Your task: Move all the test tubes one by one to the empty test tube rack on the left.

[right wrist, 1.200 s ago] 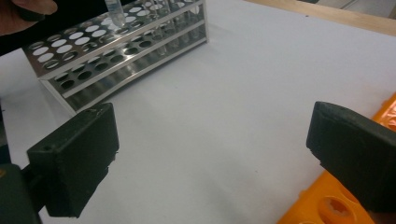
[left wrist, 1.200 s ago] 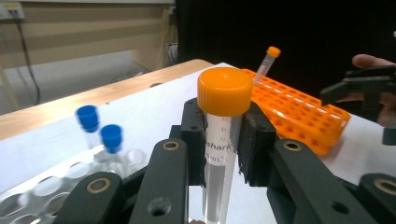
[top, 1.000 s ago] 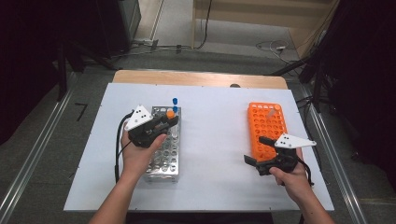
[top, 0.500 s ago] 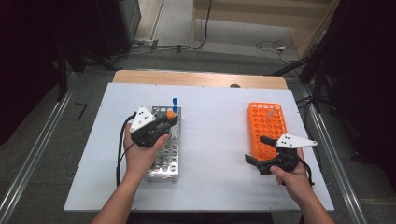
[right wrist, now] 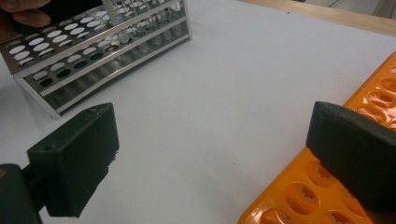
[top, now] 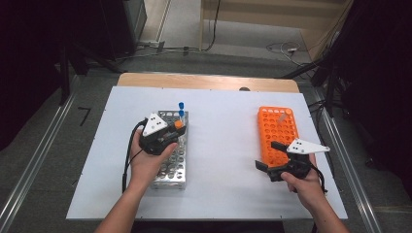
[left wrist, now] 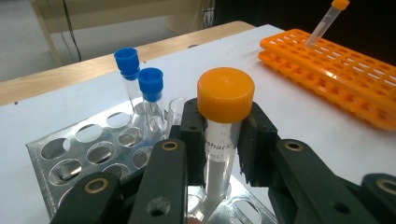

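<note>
My left gripper [top: 170, 131] is shut on a clear tube with an orange cap [left wrist: 225, 93], held upright over the far end of the metal rack [top: 170, 167]. The pads [left wrist: 194, 135] press on the tube just under its cap. Its lower end reaches down among the rack's holes [left wrist: 70, 154]; the jaws hide whether it is seated. Two blue-capped tubes [left wrist: 151, 81] stand in the rack's far corner [top: 181, 108]. My right gripper [top: 267, 155] stands open with nothing between its pads [right wrist: 74, 158], at the near left corner of the orange rack [top: 277, 131].
One orange-capped tube [left wrist: 327, 21] leans in the far end of the orange rack [left wrist: 336, 70]. White tabletop [right wrist: 210, 84] lies between the two racks. A wooden strip [top: 204, 81] runs along the table's far edge.
My left gripper with the orange-capped tube has shifted slightly toward me over the metal rack. The right gripper has stayed in place.
</note>
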Demonstrator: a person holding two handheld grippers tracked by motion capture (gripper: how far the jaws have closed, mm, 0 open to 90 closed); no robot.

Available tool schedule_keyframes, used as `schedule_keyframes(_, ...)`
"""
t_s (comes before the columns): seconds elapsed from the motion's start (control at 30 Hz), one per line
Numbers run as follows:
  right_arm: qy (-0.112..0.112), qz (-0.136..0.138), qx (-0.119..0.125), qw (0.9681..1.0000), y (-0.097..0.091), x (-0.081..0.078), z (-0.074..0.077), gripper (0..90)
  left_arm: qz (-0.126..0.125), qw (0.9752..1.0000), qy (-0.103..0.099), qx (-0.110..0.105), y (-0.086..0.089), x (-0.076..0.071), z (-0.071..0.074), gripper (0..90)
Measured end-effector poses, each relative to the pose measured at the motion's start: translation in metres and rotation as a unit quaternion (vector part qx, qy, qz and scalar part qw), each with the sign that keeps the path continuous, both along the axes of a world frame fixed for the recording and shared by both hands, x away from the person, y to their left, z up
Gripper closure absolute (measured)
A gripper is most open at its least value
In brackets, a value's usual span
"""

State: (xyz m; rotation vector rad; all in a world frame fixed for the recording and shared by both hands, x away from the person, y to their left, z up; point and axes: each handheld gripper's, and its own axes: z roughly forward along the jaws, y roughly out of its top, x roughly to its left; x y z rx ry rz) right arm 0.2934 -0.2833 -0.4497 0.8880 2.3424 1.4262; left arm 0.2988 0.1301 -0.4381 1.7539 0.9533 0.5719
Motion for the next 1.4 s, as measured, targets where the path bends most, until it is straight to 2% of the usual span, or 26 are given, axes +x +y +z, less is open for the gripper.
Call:
schedule_keyframes(0.1,-0.001,-0.001,0.000,1.0000,-0.001,0.000,0.000,1.0,0.000,1.0000,0.004,0.006,-0.001,0.000,0.000,70.5)
schedule_keyframes(0.4,0.002,-0.004,0.002,1.0000,-0.002,0.001,0.000,1.0,0.001,0.9999,0.013,-0.009,0.001,0.000,0.002,56.8)
schedule_keyframes(0.5,-0.001,-0.005,0.002,1.0000,-0.003,0.002,0.000,1.0,0.008,0.9994,0.014,-0.030,0.004,0.000,0.004,45.4)
schedule_keyframes(0.63,-0.004,-0.011,0.005,0.9999,-0.006,0.003,0.002,1.1,-0.005,0.9980,0.019,-0.060,0.008,-0.001,0.006,31.6)
schedule_keyframes(0.73,-0.008,-0.017,0.007,0.9998,-0.009,0.006,0.004,1.1,-0.015,0.9973,0.014,-0.071,0.008,-0.004,0.007,22.0)
schedule_keyframes(0.9,-0.013,-0.046,0.016,0.9987,-0.017,0.013,0.007,2.0,-0.037,0.9951,0.011,-0.091,0.008,-0.008,0.009,9.0)
schedule_keyframes(0.97,-0.011,-0.058,0.022,0.9980,-0.022,0.018,0.009,2.4,-0.042,0.9948,0.012,-0.092,0.008,-0.010,0.010,5.3)
schedule_keyframes(1.1,-0.008,-0.097,0.016,0.9951,-0.030,0.033,0.009,5.1,-0.054,0.9943,0.007,-0.091,0.008,-0.014,0.012,0.0)
schedule_keyframes(1.3,0.007,-0.134,0.009,0.9909,-0.042,0.058,0.006,13.7,-0.058,0.9939,0.008,-0.094,0.007,-0.015,0.012,0.0)
schedule_keyframes(1.4,0.013,-0.151,0.007,0.9884,-0.047,0.071,0.005,20.9,-0.059,0.9941,0.009,-0.091,0.006,-0.016,0.012,0.0)
